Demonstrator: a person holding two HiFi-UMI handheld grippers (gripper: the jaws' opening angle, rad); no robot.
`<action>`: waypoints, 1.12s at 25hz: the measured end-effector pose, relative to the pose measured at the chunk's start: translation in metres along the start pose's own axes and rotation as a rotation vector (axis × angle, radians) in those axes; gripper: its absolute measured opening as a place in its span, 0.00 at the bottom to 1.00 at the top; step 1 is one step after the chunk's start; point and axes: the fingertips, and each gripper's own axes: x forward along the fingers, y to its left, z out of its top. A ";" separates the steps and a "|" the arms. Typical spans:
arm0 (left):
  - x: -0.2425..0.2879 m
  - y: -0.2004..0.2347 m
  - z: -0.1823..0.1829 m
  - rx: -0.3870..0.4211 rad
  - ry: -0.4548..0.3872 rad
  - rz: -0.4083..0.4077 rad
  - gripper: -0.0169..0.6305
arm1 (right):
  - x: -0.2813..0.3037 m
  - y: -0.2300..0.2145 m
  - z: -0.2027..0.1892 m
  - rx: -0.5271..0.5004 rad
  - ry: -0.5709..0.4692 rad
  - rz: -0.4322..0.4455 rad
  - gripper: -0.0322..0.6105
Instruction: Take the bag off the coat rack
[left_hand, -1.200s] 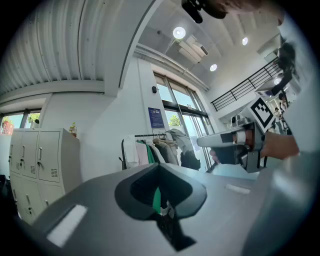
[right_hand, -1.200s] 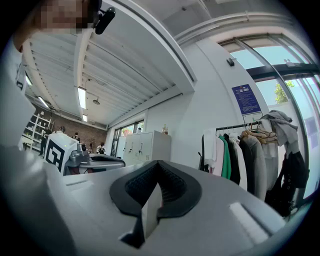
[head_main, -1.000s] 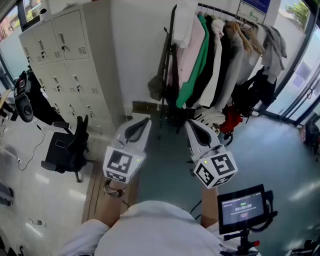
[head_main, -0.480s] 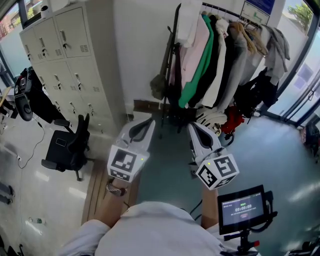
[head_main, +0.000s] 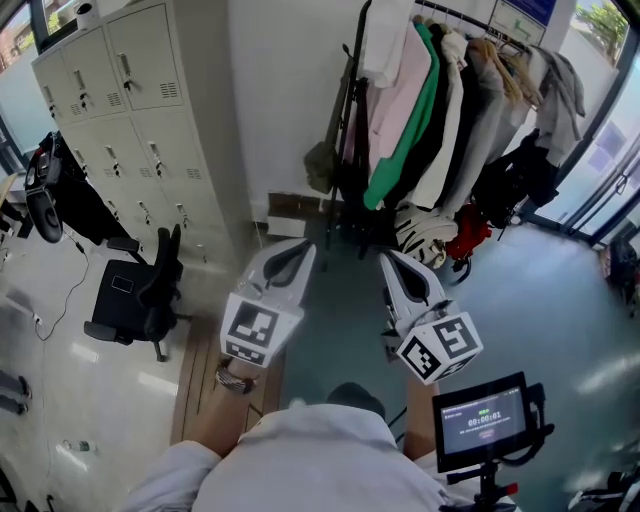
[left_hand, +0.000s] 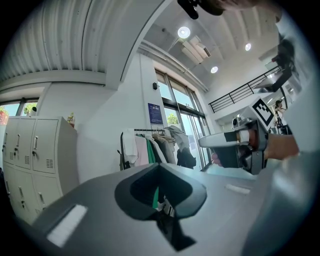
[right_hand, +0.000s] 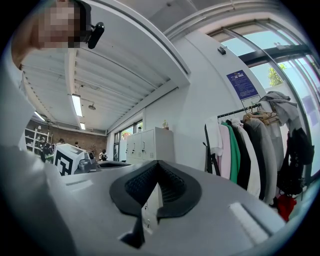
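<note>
A small olive-grey bag (head_main: 319, 165) hangs by its strap from the left end post of the black coat rack (head_main: 352, 120). The rack carries white, pink, green and grey coats. My left gripper (head_main: 297, 250) and right gripper (head_main: 390, 260) are held side by side at waist height. Both point toward the rack and stay well short of it. Both are shut with nothing between the jaws. In the left gripper view the rack (left_hand: 145, 147) stands far ahead past the shut jaw tips (left_hand: 159, 166). The right gripper view has the coats (right_hand: 235, 155) to the right of its tips (right_hand: 156, 164).
Grey lockers (head_main: 130, 130) line the wall on the left, with a black office chair (head_main: 140, 295) in front of them. A white helmet-like thing (head_main: 420, 232) and a red item (head_main: 468, 235) lie under the rack. A dark bag (head_main: 520, 180) hangs at its right end. A small screen (head_main: 482, 420) is at lower right.
The head view has drifted a little, so the rack sits slightly further right and nearer in frame. Both grippers keep their pose and stay shut.
</note>
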 end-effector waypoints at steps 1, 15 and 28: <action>0.000 0.003 -0.002 -0.002 0.001 0.000 0.03 | 0.002 0.000 -0.002 0.003 0.002 -0.003 0.05; 0.046 0.055 -0.022 -0.014 0.019 0.029 0.03 | 0.058 -0.046 -0.008 0.013 -0.009 -0.001 0.05; 0.188 0.108 -0.032 0.038 0.043 0.060 0.03 | 0.160 -0.165 0.015 -0.007 -0.056 0.067 0.05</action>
